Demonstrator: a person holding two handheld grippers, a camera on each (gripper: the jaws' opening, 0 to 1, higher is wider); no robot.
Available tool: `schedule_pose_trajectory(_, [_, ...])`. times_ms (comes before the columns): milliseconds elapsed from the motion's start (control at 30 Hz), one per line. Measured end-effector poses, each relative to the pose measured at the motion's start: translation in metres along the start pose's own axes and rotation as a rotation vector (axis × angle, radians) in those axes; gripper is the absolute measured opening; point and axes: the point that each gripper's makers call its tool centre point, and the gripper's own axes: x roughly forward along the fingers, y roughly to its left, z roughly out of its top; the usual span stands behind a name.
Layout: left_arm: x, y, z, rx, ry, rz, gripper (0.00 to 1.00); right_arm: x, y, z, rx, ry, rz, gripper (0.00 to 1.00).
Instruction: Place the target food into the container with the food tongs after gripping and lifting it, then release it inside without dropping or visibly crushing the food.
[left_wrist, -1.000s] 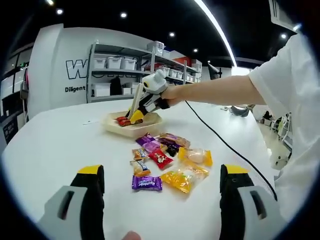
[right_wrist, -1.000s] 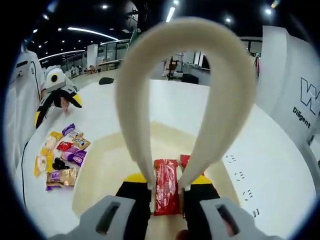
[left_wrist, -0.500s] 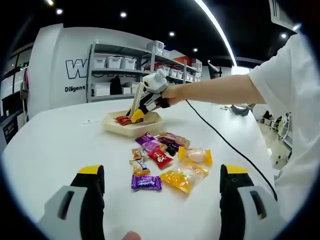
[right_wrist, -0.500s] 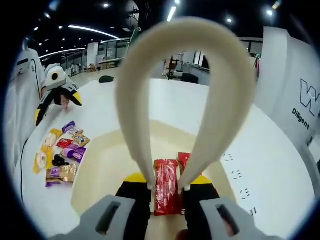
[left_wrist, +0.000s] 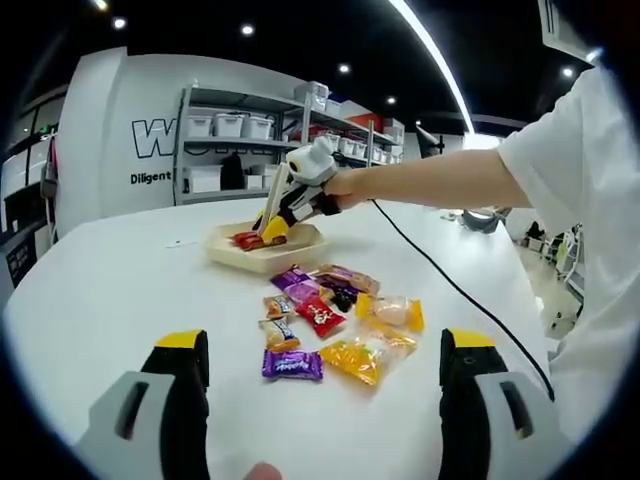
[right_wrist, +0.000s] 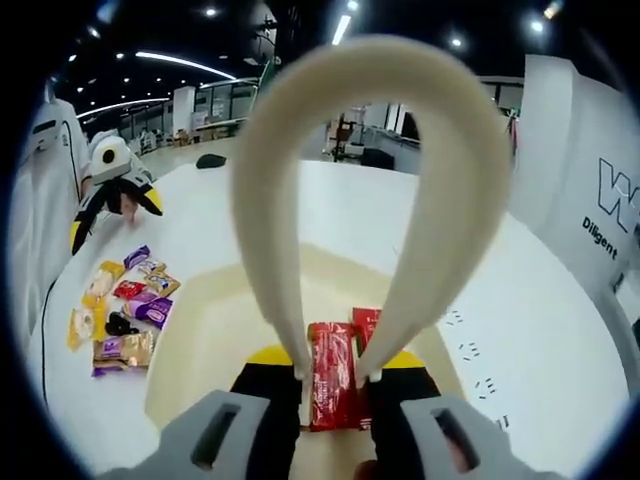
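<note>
My right gripper (right_wrist: 336, 360) is shut on cream food tongs (right_wrist: 290, 150) whose tips pinch a red snack packet (right_wrist: 330, 385). The packet hangs low over the beige container (right_wrist: 215, 335), next to another red packet (right_wrist: 368, 322) lying inside. From the left gripper view, a person's hand holds that gripper (left_wrist: 300, 190) and tongs down into the container (left_wrist: 262, 258). My left gripper (left_wrist: 322, 345) stands open near the table's front, with nothing between its jaws. It also appears far left in the right gripper view (right_wrist: 110, 195).
A pile of wrapped candies (left_wrist: 330, 315) lies on the white table (left_wrist: 100, 290) between the container and my left gripper. A black cable (left_wrist: 450, 290) runs across the table on the right. Shelves with bins (left_wrist: 240, 140) stand behind.
The right gripper with the tongs and red packet has risen very slightly over the container. The left gripper has not moved.
</note>
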Motion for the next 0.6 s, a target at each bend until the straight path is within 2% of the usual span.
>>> schedule_pose_trajectory(367, [-0.001,-0.002,0.002,0.002,-0.008,-0.001,0.94,-0.016,0.006,0.013,0.019,-0.048,-0.014,0.20])
schedule_pose_trajectory(600, [-0.002,-0.006,0.003,0.004,-0.016,-0.005,0.94,-0.025,0.018,0.016,0.033,-0.063,-0.017,0.20])
